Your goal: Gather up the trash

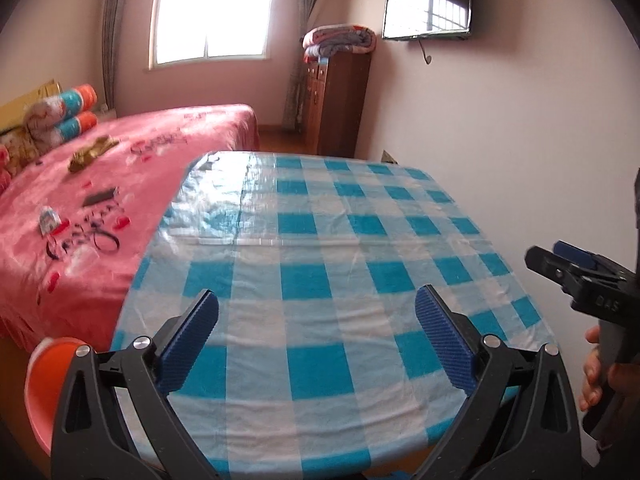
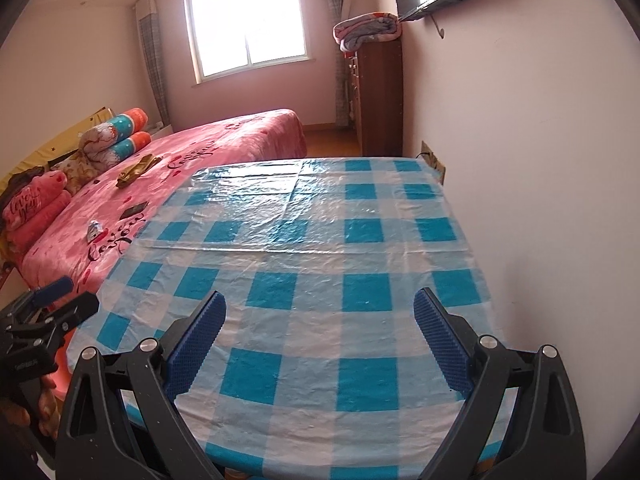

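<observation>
Three bits of trash lie on the pink bed [image 1: 168, 160]: a crumpled gold wrapper [image 1: 92, 154] [image 2: 138, 170], a flat dark wrapper [image 1: 100, 197] [image 2: 134, 210], and a small white-and-blue packet [image 1: 50, 218] [image 2: 95, 230]. My left gripper [image 1: 318, 306] is open over the near edge of the blue-checked table [image 1: 320, 240], holding nothing. My right gripper [image 2: 320, 306] is open beside it, also holding nothing. Each gripper shows in the other's view: the right gripper [image 1: 550, 252] at the right edge, the left gripper [image 2: 74, 296] at the lower left. Both are far from the trash.
An orange plastic object [image 1: 40, 392] sits low at the table's left corner, beside the bed. Rolled quilts and pillows [image 1: 68, 114] are piled at the bed's head. A wooden cabinet [image 1: 336, 100] with folded blankets stands by the wall, under a mounted TV [image 1: 428, 4].
</observation>
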`<state>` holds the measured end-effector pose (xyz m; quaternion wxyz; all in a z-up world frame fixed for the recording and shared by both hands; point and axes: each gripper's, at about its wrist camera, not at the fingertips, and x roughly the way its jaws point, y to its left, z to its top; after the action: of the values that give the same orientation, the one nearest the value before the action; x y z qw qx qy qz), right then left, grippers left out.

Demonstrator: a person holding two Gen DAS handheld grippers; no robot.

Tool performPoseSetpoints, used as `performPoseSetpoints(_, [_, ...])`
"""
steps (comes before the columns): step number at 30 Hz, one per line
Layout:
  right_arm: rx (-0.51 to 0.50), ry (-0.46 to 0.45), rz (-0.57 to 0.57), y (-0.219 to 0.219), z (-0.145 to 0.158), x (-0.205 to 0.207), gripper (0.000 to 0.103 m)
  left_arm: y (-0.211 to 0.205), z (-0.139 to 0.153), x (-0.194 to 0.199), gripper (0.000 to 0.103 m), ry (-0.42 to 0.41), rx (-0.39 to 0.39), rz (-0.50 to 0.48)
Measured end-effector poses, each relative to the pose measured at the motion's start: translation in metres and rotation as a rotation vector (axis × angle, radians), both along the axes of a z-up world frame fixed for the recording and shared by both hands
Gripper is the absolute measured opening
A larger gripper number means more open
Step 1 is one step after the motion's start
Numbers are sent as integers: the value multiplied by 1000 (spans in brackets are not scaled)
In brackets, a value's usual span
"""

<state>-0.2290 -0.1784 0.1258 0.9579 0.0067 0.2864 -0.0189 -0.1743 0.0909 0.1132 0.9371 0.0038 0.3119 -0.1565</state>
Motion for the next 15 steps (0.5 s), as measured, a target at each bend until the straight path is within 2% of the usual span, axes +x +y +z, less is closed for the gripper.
performPoseSetpoints(5, [4, -20, -3, -8, 14, 6, 94, -15, 22, 9, 99, -80, 53, 38])
performPoseSetpoints(10, [-7, -63, 6, -9, 29, 18, 94, -22, 39, 26, 99, -104, 43, 65])
performPoseSetpoints(15, [-22, -105, 7, -10, 39, 28, 94, -31, 45, 48, 99, -119, 35, 80])
